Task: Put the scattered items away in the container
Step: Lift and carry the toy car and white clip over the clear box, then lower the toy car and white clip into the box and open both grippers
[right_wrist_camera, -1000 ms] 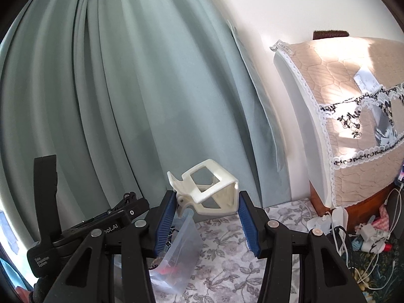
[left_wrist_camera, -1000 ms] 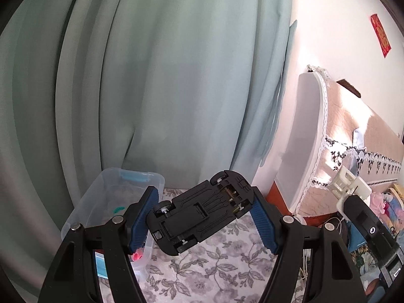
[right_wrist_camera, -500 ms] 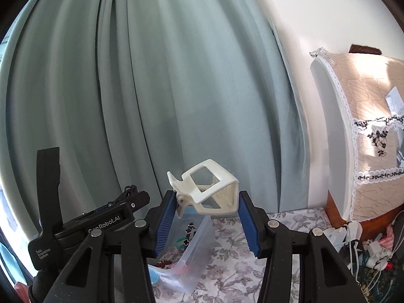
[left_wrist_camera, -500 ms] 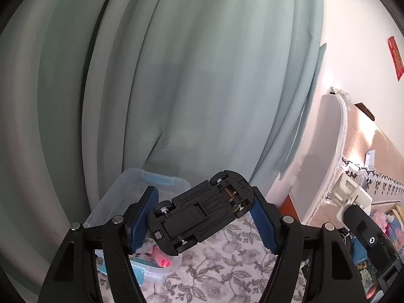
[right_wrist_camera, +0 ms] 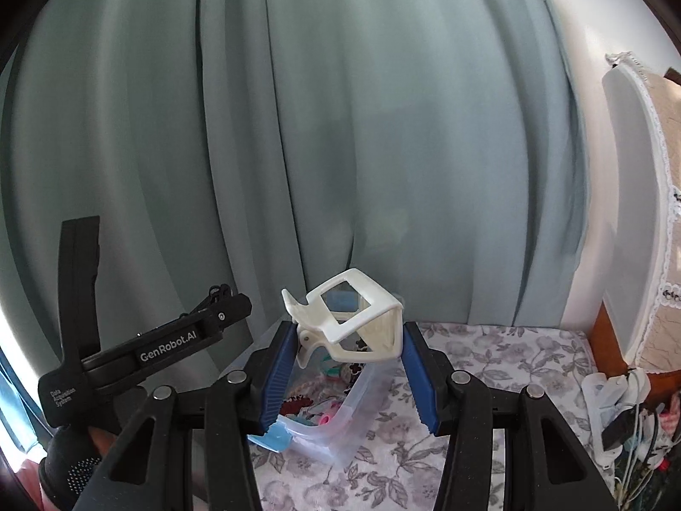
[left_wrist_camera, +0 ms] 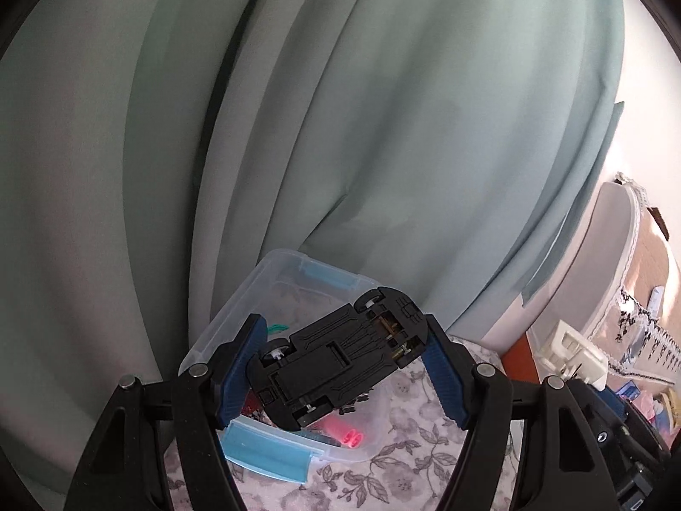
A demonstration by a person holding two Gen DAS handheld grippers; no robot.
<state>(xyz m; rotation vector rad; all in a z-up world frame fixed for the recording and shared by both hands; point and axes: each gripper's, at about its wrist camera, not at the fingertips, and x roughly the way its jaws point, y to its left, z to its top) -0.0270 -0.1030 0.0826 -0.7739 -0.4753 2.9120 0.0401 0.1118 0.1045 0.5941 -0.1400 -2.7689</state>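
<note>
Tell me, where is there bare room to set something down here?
The flowered cloth lies bare between the bin and the cable clutter at right. The bin itself already looks crowded with small things.

Behind everything you see a pale green curtain hanging in deep folds. A floral cloth covers the bench. At your right stands a white appliance under a lace-edged cover, with tangled cables at its foot.
</note>
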